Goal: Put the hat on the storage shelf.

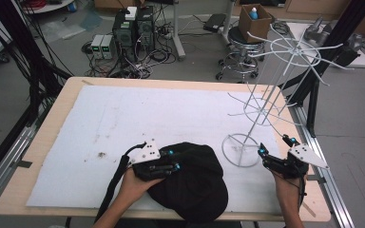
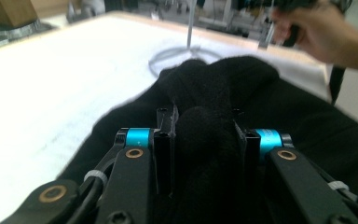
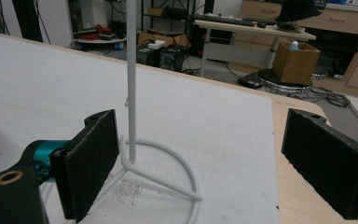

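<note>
A black fabric cap [image 1: 195,183] lies on the white mat [image 1: 123,118] near the table's front edge. My left gripper [image 1: 173,160] rests on the cap's left side. In the left gripper view its jaws [image 2: 204,121] are shut on a bunched fold of the black cap [image 2: 223,79]. My right gripper [image 1: 275,146] hovers just right of the white wire rack's round base [image 1: 241,149]. Its pads [image 3: 91,168] stand wide open with nothing between them. The rack's pole [image 3: 131,70] and base ring rise just beyond the left pad.
The tall white wire rack [image 1: 271,90] with spreading arms stands at the table's right side. The wooden table edge [image 1: 294,128] runs just right of the mat. In the left gripper view the person's other hand [image 2: 317,32] shows at the far right. Computers, cables, a stool and a cardboard box sit on the floor behind.
</note>
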`<state>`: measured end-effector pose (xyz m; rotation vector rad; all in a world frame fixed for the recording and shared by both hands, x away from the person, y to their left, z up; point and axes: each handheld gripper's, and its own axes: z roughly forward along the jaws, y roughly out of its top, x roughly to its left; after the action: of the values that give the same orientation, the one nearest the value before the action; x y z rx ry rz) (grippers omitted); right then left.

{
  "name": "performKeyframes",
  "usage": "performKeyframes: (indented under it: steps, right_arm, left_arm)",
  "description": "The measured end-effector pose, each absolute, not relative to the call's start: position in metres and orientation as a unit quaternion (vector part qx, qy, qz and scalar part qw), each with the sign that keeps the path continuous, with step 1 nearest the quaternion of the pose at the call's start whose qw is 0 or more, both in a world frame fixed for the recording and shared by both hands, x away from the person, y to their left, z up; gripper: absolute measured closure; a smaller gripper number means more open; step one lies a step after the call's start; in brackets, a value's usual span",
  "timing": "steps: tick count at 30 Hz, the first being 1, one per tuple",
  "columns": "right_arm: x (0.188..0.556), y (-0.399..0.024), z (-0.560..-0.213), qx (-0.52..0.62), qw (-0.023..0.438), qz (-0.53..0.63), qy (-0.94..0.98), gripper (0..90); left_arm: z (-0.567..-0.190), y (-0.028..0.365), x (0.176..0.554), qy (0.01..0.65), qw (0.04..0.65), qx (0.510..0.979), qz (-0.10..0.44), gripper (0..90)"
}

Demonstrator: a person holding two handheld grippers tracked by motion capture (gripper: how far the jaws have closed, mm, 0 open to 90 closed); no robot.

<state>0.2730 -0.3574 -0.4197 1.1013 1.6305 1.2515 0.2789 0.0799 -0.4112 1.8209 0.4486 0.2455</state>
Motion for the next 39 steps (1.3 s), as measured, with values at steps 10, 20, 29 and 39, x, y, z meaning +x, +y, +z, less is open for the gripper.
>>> performKeyframes:
  steps: [10,20,29,39]
  right_arm:
    - [0.271,-0.36,-0.419,0.437,0.396,0.495,0.638,10.2]
    - [0.271,-0.36,-0.419,0.437,0.395,0.496,0.638,10.3]
    - [0.273,-0.36,-0.42,0.439,0.393,0.496,0.637,10.2]
    - [0.273,-0.36,-0.42,0.441,0.391,0.497,0.637,10.2]
  left_arm:
    - [-0.4,0.088,0.28,0.181,0.634,0.746,0.098,68.5]
    - [-0.375,0.105,0.281,0.167,0.663,0.721,0.114,68.7]
    - [-0.355,0.129,0.296,0.173,0.685,0.693,0.14,68.9]
    - [-0.313,0.139,0.317,0.133,0.678,0.705,0.16,68.9]
